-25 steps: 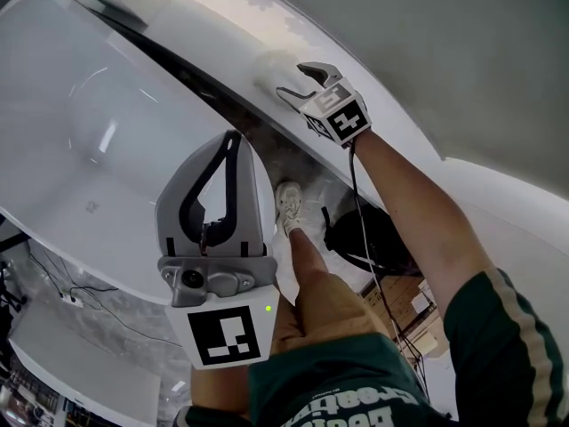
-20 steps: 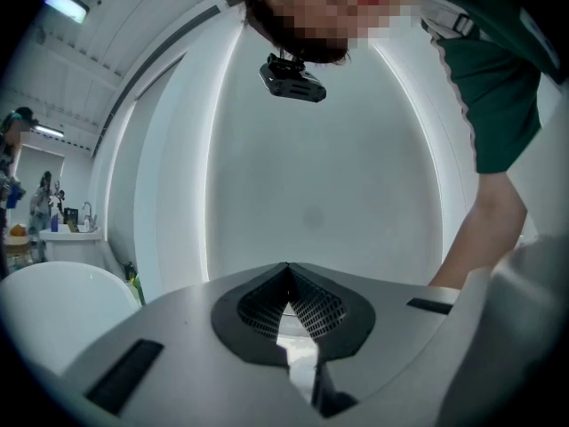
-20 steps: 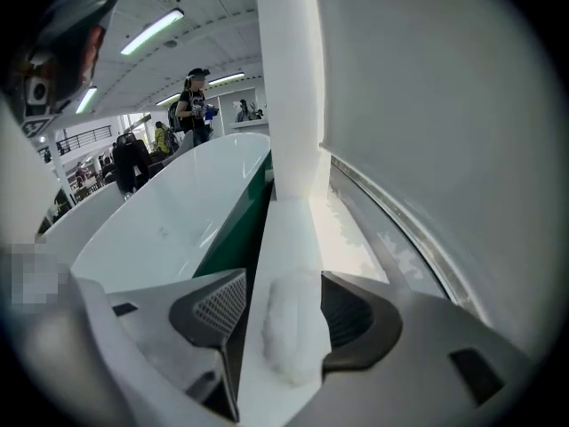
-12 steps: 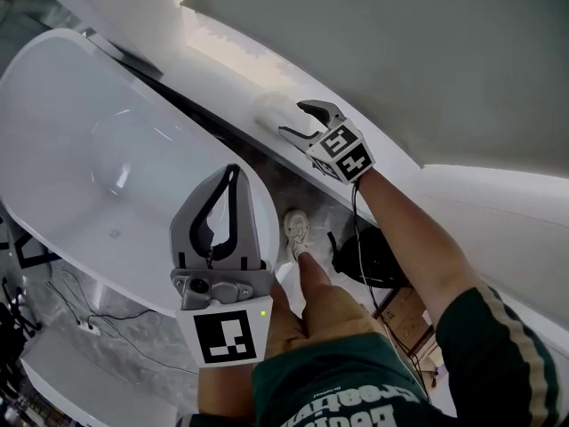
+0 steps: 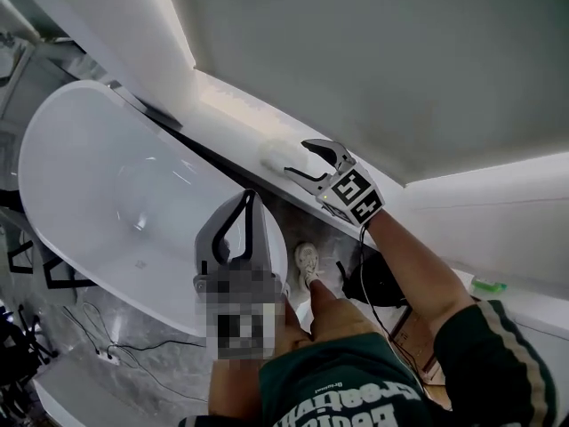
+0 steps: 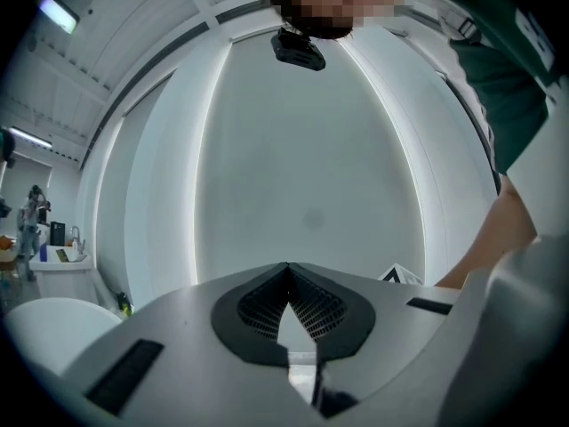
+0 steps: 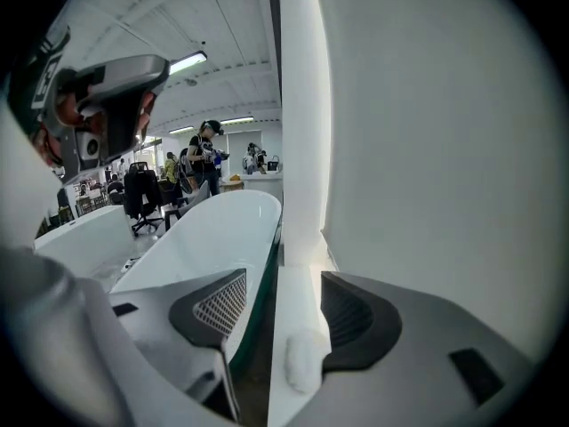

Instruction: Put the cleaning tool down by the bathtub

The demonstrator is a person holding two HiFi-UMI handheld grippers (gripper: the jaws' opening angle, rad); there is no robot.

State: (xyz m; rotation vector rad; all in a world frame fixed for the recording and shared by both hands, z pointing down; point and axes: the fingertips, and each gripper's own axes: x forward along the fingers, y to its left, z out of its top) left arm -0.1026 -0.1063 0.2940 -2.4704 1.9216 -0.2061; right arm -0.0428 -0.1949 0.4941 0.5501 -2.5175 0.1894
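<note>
R gripper [image 7: 283, 314] jaws wide apart, empty; cleaning tool [image 7: 300, 361] lies on ledge [image 5: 233, 118] by bathtub [image 5: 98, 176]. Back off straight, no nudging. L gripper [image 6: 287, 305] jaws together, empty.

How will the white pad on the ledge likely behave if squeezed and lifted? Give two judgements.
The white pad looks fuzzy and rounded, so probably soft and compressible. Small beside the open right gripper, it is likely light.

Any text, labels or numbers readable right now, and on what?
None can be read in full.
Shirt: white print, upside down and cut off, unreadable.
Bathtub: small mark inside, too small to read.
Right gripper: its cube carries a square marker pattern, no words.
</note>
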